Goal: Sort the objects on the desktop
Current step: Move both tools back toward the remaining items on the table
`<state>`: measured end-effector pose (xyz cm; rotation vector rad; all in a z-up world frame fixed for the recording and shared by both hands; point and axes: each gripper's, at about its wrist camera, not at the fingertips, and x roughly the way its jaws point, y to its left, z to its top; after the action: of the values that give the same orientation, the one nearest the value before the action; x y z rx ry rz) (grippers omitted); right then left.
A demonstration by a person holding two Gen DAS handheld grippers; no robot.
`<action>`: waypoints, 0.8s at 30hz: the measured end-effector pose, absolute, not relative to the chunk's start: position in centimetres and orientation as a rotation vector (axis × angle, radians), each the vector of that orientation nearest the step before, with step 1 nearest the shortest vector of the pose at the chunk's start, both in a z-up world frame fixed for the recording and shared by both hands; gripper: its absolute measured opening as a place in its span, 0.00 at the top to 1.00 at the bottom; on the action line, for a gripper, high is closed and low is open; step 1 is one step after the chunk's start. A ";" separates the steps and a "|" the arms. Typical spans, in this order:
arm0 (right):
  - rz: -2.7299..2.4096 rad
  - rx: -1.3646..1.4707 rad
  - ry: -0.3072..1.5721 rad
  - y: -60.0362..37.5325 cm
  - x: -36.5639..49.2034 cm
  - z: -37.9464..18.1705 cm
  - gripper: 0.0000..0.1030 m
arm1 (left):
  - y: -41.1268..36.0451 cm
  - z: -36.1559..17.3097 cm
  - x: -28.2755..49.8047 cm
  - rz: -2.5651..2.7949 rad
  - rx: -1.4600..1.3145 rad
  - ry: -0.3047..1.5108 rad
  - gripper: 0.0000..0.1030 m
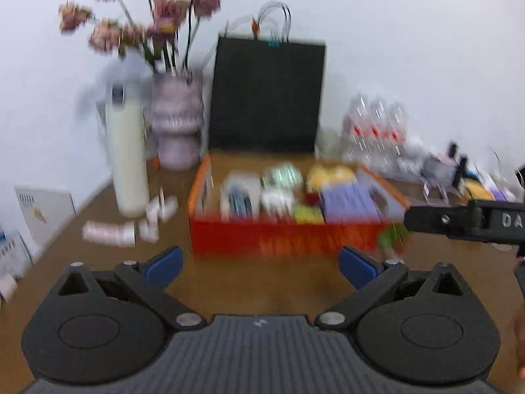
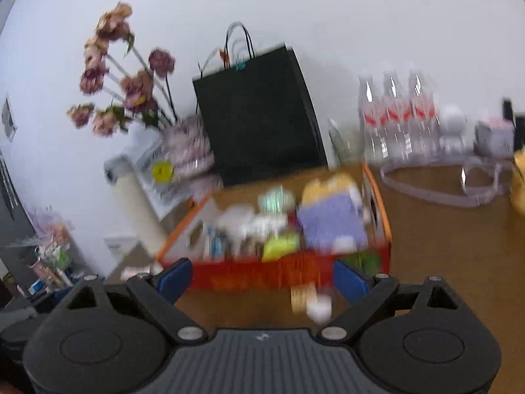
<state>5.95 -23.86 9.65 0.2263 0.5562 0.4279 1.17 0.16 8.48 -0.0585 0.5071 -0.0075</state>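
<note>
Both views blurred. Red box [image 1: 288,229] of mixed items sits on the desk [image 1: 256,282], ahead of both grippers. Left gripper [image 1: 261,264]: jaws apart, nothing between. Right gripper [image 2: 262,279]: jaws wide apart, empty; box just beyond the tips.

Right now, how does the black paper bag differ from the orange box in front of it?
The black bag stands tall and upright against the wall; the orange box sits low and wide, nearer the grippers. The bag's contents are hidden, while the box is open-topped and packed with small items. The bag has handles; the box shows none. Both rest on the brown table.
</note>
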 end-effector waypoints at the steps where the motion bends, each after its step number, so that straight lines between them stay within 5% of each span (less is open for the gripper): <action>1: 0.423 0.225 0.577 -24.0 4.7 8.5 0.10 | 0.0 7.6 0.0 -0.015 -0.053 0.526 0.00; 11: 0.423 0.127 0.592 -25.7 -2.4 3.9 0.13 | -0.8 3.4 -5.3 -0.076 -0.050 0.626 0.00; 17: 0.329 0.073 0.627 -26.5 1.7 3.3 0.49 | -1.1 3.3 -2.1 -0.110 -0.082 0.625 0.00; 24: 0.308 0.026 0.647 -27.3 9.4 2.5 0.56 | -4.6 4.0 4.7 -0.322 0.011 0.556 0.28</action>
<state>9.36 -27.34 2.51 0.0263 0.6474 0.3076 4.68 -4.64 4.03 0.0111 0.5563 -0.3217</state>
